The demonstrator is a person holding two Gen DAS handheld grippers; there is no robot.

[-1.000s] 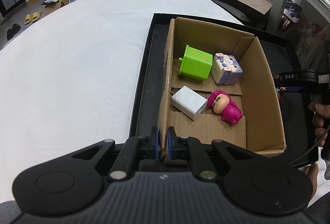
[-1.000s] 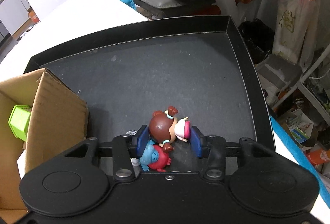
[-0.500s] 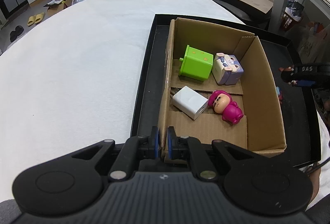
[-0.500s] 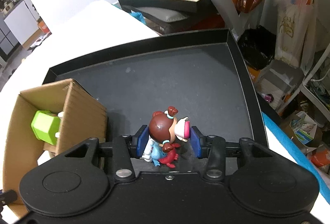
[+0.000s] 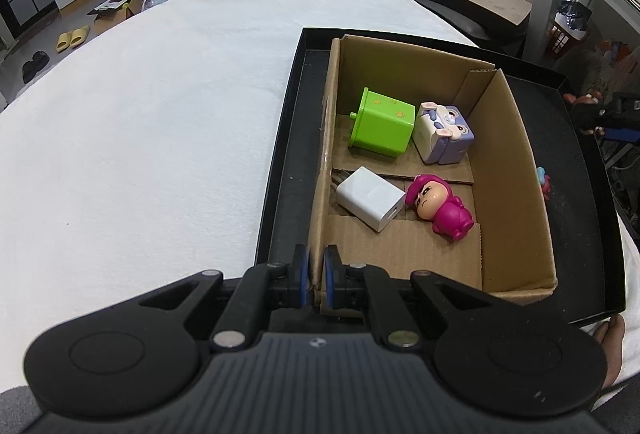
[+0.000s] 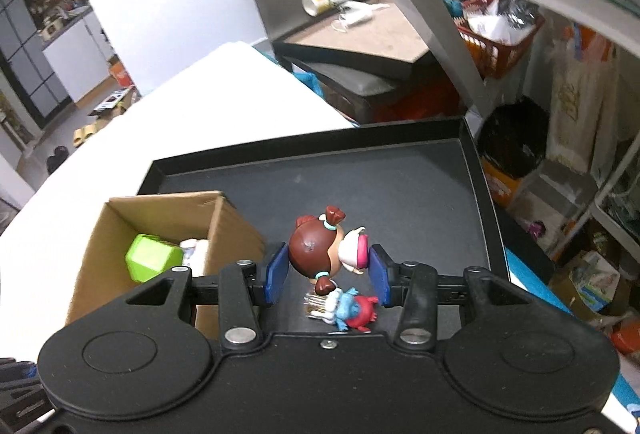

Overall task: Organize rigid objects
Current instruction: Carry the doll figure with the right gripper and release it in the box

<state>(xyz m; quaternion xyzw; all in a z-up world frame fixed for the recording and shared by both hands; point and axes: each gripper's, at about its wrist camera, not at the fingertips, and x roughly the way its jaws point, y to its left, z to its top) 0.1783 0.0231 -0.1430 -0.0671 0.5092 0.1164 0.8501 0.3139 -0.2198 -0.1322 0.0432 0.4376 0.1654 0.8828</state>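
Left gripper (image 5: 316,276): jaws clamped on cardboard box (image 5: 516,170) wall at 6 o'clock. Right gripper (image 6: 326,272): jaws closed on brown-haired figurine (image 6: 320,254), above black tray (image 6: 420,190), box at 9 o'clock.

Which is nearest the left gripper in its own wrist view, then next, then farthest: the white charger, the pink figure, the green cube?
From the left gripper, shut on the cardboard box wall:
1. White charger, lying just ahead, by the box's left wall.
2. Pink figure, right of the charger, a little farther.
3. Green cube, toward the far end of the box.
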